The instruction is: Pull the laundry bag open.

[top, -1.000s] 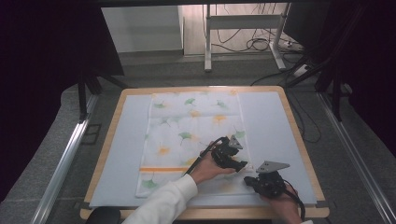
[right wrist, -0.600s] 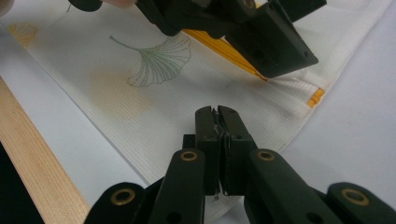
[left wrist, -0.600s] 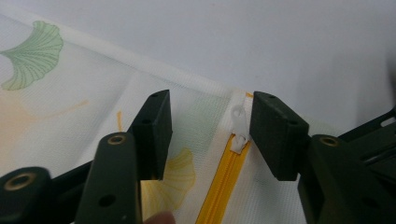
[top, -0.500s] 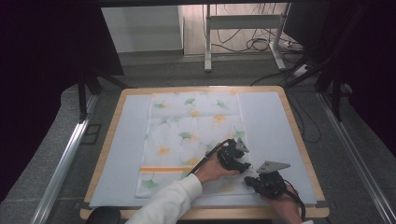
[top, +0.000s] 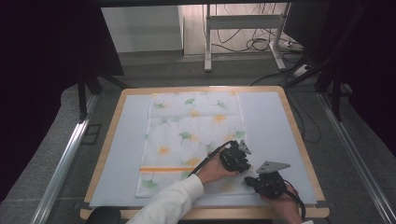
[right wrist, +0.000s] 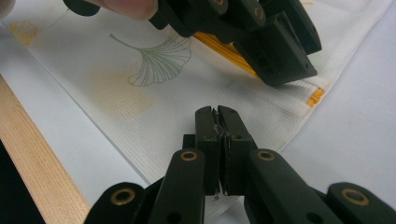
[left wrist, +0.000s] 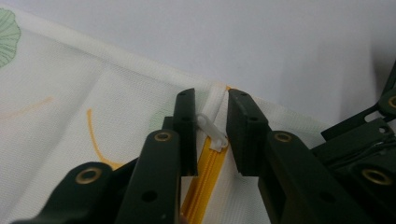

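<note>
The left gripper (left wrist: pixel 210 128) holds its fingers (left wrist: pixel 186 116) slightly apart, straddling the white zipper pull (left wrist: pixel 211 134) at the orange zipper's (left wrist: pixel 205 179) end, near the ginkgo-print fabric cover's (top: pixel 191 135) right edge. The right gripper (right wrist: pixel 215 120) pinches the cover's corner, fingers closed. Since 1 second ago, the left gripper has shifted slightly rightward on the bench (top: pixel 271 116).

Zipper pull (left wrist: pixel 212 132) between left gripper (left wrist: pixel 211 116) jaws
</note>
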`<state>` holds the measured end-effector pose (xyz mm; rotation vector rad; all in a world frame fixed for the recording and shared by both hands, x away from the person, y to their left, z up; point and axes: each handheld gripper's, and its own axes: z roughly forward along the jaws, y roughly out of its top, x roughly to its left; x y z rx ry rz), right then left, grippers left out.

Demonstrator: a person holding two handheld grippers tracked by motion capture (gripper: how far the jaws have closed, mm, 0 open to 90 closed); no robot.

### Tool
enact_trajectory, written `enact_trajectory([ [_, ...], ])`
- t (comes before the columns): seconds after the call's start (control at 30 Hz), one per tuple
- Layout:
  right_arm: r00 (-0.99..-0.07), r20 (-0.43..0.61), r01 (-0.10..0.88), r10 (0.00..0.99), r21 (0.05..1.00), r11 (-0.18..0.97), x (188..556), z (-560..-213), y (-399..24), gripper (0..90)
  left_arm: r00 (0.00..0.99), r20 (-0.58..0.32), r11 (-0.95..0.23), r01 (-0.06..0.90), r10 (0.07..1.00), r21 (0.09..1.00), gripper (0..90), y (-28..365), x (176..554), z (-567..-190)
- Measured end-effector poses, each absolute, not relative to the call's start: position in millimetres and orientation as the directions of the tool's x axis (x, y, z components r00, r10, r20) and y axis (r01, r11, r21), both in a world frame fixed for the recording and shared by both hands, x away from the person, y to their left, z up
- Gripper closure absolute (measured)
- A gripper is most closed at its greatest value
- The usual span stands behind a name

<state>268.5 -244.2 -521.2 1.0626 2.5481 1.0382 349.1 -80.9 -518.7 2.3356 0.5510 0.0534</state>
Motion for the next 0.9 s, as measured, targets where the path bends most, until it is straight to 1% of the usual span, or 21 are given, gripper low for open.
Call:
enact_trajectory([
  [0.07, -0.724, 0.088, 0.550, 0.684, 0.671, 0.496, 268.5, -521.1, -244.3, 86.9, 0.909, -0.113, -0.643, 0.367, 0.400, 0.672, 83.9, -80.5, 347.7, -519.1],
  [0.17, -0.726, 0.088, 0.549, 0.683, 0.672, 0.497, 268.8, -521.3, -244.4, 86.9, 0.913, -0.096, -0.651, 0.353, 0.396, 0.672, 86.3, -80.7, 346.0, -518.7],
  [0.23, -0.726, 0.087, 0.548, 0.683, 0.672, 0.497, 268.7, -521.2, -244.4, 86.8, 0.918, -0.068, -0.658, 0.330, 0.391, 0.676, 88.0, -81.1, 343.3, -518.5],
  [0.33, -0.726, 0.088, 0.549, 0.682, 0.672, 0.498, 268.7, -521.2, -244.4, 86.8, 0.919, -0.058, -0.658, 0.323, 0.390, 0.680, 89.0, -81.0, 341.7, -518.6],
  [0.43, -0.726, 0.088, 0.549, 0.682, 0.671, 0.499, 269.1, -521.2, -244.6, 87.4, 0.914, -0.075, -0.644, 0.337, 0.398, 0.687, 89.8, -79.7, 342.3, -519.5],
  [0.57, -0.725, 0.088, 0.549, 0.683, 0.672, 0.497, 269.4, -521.4, -245.0, 88.5, 0.914, -0.070, -0.644, 0.334, 0.400, 0.688, 89.9, -79.0, 341.7, -519.5],
  [0.77, -0.699, 0.123, 0.585, 0.704, 0.664, 0.465, 270.8, -521.9, -246.3, 89.7, 0.911, -0.056, -0.642, 0.330, 0.409, 0.692, 90.0, -76.6, 340.6, -520.3],
  [0.9, -0.686, 0.148, 0.605, 0.712, 0.660, 0.445, 271.5, -522.2, -248.3, 89.8, 0.908, -0.070, -0.632, 0.342, 0.414, 0.695, 90.0, -71.2, 340.8, -521.1],
])
